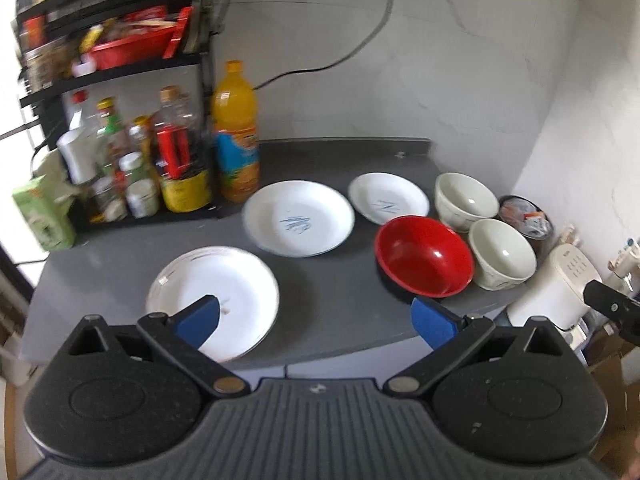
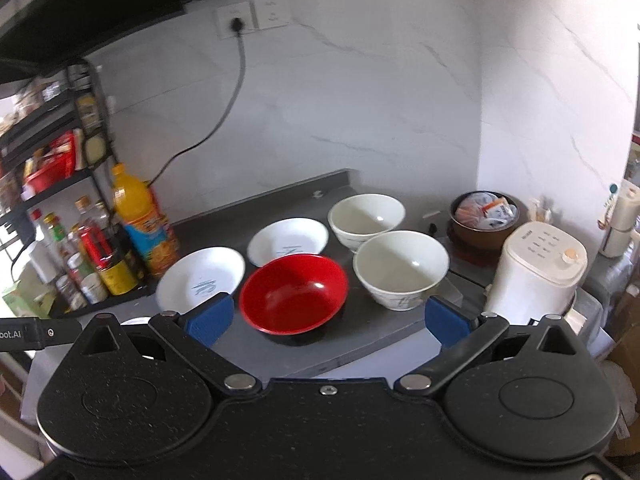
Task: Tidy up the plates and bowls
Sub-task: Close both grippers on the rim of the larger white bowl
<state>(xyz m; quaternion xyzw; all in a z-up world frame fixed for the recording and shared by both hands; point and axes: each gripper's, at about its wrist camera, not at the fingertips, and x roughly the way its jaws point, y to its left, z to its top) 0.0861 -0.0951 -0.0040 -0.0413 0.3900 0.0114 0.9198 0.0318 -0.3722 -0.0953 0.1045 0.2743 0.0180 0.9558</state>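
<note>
Three plates lie singly across the bench [image 1: 340, 308]: near plate [image 1: 212, 292], large plate [image 1: 298, 218], small plate [image 1: 388, 198]. Right of them cluster the red bowl [image 2: 294, 292] and two white bowls [image 2: 401, 268], [image 2: 366, 216]. Nothing stacked yet. Left tongs [image 1: 316, 322] gape wide, empty, over the near plate's edge, likely first pick. Right tongs [image 2: 328, 316] wide, empty, facing the red bowl.

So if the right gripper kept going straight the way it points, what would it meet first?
Most likely the red bowl, centred between the open right gripper pads and nearest; depth is uncertain.
</note>
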